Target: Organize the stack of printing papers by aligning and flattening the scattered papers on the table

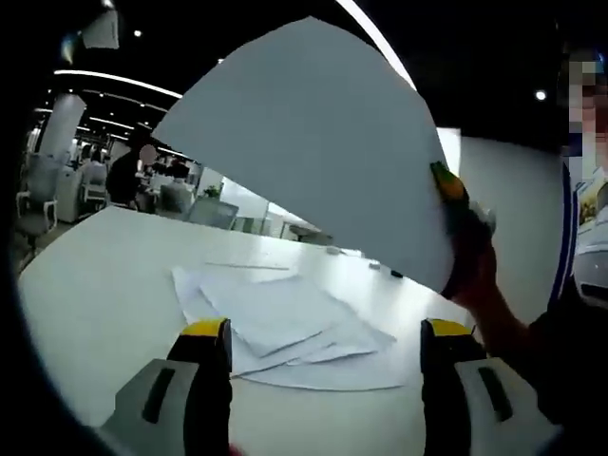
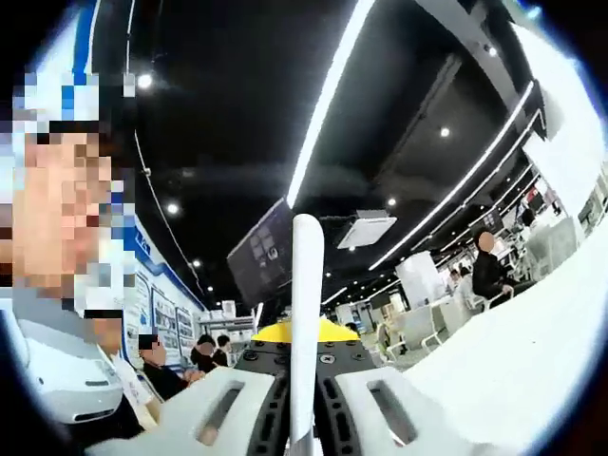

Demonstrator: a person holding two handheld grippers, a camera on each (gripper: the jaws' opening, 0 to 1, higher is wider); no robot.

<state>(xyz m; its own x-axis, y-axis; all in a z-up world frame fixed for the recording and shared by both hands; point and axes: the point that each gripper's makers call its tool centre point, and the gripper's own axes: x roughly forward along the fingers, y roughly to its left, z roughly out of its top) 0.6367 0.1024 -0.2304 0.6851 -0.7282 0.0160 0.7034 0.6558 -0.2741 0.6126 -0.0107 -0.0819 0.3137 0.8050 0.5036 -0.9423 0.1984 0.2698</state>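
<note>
Left gripper: two broad pale grey jaws rising from bottom of left gripper view, each with dark oblong slot, black inner face, yellow cap at tip.

Right gripper: pale grey jaws at bottom centre of right gripper view, oblong slots, black ribbed inner block with small screws, yellow tip. Same gripper at right edge of left gripper view: yellow-green tip, black body.

Person, right edge of left gripper view: dark sleeve.

One white sheet is held up in the air, tilted, pinched at its edge by the right tool; it shows edge-on between that tool's closed jaws. The other papers lie fanned and overlapping (none squared up) on the white counter.
</note>
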